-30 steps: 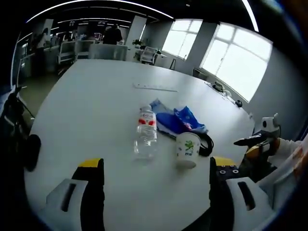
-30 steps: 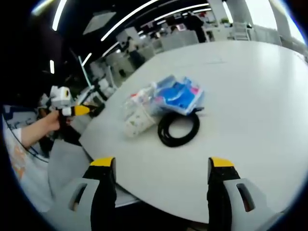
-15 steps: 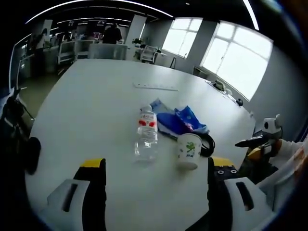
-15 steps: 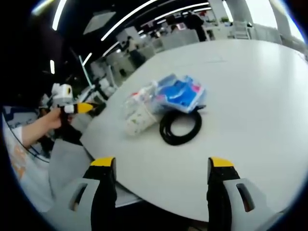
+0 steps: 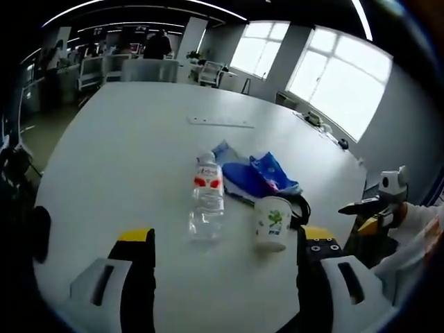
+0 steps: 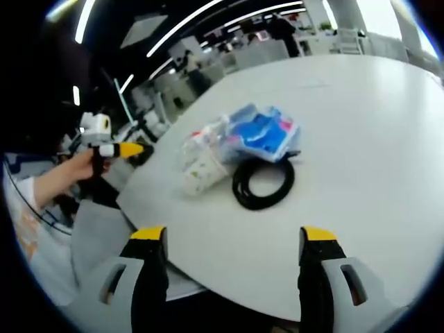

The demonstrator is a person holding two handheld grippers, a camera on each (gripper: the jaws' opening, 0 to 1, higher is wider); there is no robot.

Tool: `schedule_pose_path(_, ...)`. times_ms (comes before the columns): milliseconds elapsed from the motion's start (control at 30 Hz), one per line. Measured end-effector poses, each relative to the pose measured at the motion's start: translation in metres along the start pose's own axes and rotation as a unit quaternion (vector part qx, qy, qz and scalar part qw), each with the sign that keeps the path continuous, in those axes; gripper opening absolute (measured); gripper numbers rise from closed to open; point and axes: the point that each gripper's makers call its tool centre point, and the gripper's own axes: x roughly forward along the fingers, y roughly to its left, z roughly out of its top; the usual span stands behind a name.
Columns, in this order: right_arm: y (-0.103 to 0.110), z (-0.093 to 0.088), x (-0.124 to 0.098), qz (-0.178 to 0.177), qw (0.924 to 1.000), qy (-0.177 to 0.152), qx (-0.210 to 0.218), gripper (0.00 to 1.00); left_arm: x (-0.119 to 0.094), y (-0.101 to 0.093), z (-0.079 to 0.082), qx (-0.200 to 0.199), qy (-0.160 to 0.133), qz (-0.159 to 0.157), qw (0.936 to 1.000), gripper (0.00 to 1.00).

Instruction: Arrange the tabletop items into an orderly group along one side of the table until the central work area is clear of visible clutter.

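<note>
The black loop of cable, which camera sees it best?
The right gripper view: the black coiled cable lies in the open as a full ring. In the left gripper view only an arc of it peeks out behind the white paper cup.

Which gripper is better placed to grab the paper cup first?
Probably left. The left gripper is open with the paper cup close ahead, just right of centre; from the right gripper, it sits farther off.

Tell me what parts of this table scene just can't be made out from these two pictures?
- Black cable coil: left gripper view, mostly hidden behind the paper cup.
- Water bottle: right gripper view, largely hidden behind that cup.
- Blue packet: print too small to read.
- Flat strip far across the table: too small to identify.
</note>
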Motion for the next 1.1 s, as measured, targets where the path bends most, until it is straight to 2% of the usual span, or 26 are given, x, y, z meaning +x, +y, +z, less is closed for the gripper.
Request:
schedule_pose_path(600,-0.003,-0.002,0.000,-0.002,0.9999,0.011,-0.001,0.76,0.030,0.005,0.007,-0.006,0.017,-0.006,0.9998,0.84)
schedule_pose_path(1100,-0.002,-0.001,0.003,-0.001,0.9999,0.009,0.010,0.76,0.057,0.021,0.010,-0.013,0.042,0.014,0.9989,0.82)
